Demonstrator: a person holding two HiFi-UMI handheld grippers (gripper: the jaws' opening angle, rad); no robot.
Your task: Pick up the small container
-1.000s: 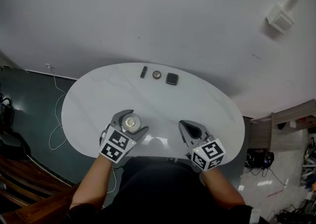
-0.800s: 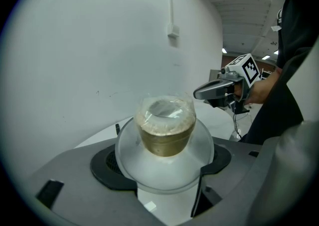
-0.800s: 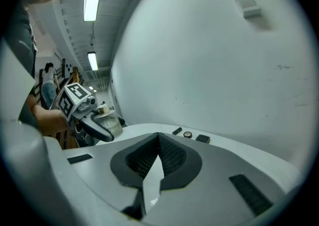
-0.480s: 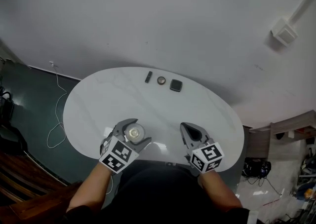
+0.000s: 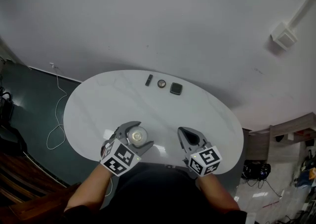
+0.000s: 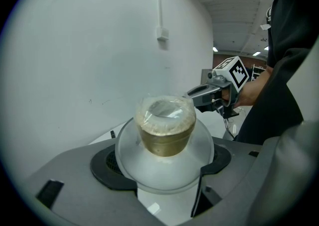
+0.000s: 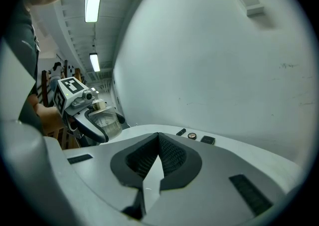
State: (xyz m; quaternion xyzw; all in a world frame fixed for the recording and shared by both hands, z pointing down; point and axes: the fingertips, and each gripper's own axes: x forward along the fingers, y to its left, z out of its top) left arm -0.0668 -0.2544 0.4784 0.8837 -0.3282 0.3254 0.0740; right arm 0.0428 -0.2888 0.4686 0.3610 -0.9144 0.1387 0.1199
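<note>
The small container (image 5: 138, 133) is a clear plastic cup with brownish contents and a film-covered top (image 6: 166, 125). It sits between the jaws of my left gripper (image 5: 134, 138), which is shut on its wider clear base (image 6: 164, 156), near the front left of the white oval table (image 5: 98, 104). In the right gripper view, the container (image 7: 106, 121) shows in the left gripper (image 7: 92, 120) off to the left. My right gripper (image 5: 190, 137) hovers at the table's front right, shut, its pads meeting with nothing between them (image 7: 158, 159).
Three small items lie in a row at the table's far edge: a dark stick (image 5: 149, 80), a round disc (image 5: 161, 84) and a black square (image 5: 176, 88). A white wall rises behind the table. A cable (image 5: 55, 134) trails on the floor at left.
The head view has shifted a little. Both grippers stay almost where they were, and the left one keeps its hold on the container.
</note>
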